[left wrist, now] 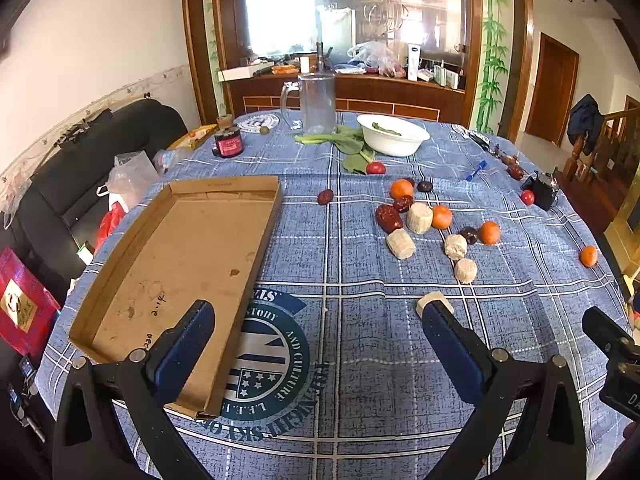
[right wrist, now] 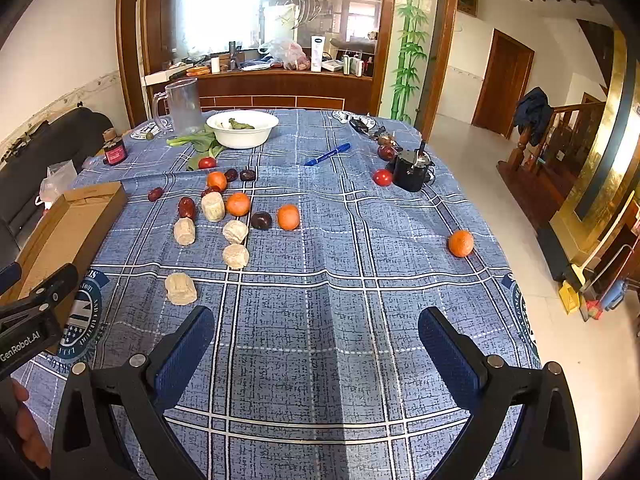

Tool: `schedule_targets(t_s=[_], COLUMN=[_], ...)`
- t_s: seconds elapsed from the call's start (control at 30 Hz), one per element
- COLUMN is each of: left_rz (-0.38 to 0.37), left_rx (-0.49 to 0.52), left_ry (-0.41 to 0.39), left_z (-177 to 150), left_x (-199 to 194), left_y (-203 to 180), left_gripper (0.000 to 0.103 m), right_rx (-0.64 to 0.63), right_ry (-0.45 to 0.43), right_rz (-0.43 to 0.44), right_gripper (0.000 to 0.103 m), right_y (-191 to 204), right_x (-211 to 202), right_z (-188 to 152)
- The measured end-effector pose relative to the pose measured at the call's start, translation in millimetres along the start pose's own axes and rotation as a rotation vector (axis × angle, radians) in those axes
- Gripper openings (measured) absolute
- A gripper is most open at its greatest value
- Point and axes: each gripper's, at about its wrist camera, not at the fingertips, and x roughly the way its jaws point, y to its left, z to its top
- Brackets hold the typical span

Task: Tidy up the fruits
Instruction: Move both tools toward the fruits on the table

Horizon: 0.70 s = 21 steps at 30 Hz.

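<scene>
On the blue plaid tabletop, we hold both tools low and empty, nothing yet sorted. At far left lies the cardboard tray, bare inside; our left gripper hovers over its near right corner, jaws spread wide with nothing between them. Right of the tray, the fruits sit scattered: red dates, small oranges, dark plums and pale cut sugarcane chunks, with one orange well apart, far right of the tray near the tabletop's edge.

Our right gripper also has its jaws spread and empty. The nearest sugarcane piece lies just ahead of its left jaw, on the side toward the tray, and in the left view it touches the tip of the left tool's right jaw. We judge either hand could take it; the left is nearer the tray. Its long axis is hard to read from here.
</scene>
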Motion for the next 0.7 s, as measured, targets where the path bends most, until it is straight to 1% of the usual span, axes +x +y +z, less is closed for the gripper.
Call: schedule_targets(t_s=[0.2, 0.47, 0.6, 0.7], left_rz=[-0.005, 0.001, -0.018, -0.045], left_rx=[0.012, 0.04, 0.078, 0.084], left_ry=[0.028, 0.028, 0.044, 0.06], left_z=[-2, 1, 4, 4], left_x=[8, 14, 24, 32], left_y=[3, 9, 9, 7], left_gripper=[0.103, 0.103, 0.103, 0.103], right_rx=[0.0, 0.009, 0.034, 0.067], right_ry=[-0.007, 0.007, 0.027, 0.043], right_rz=[0.0, -0.044, -0.084, -0.107], right_gripper=[0.102, 0.102, 0.102, 0.102], right_y=[5, 12, 10, 4], right_x=[-1, 0, 0, 0], right_z=[-1, -3, -7, -13])
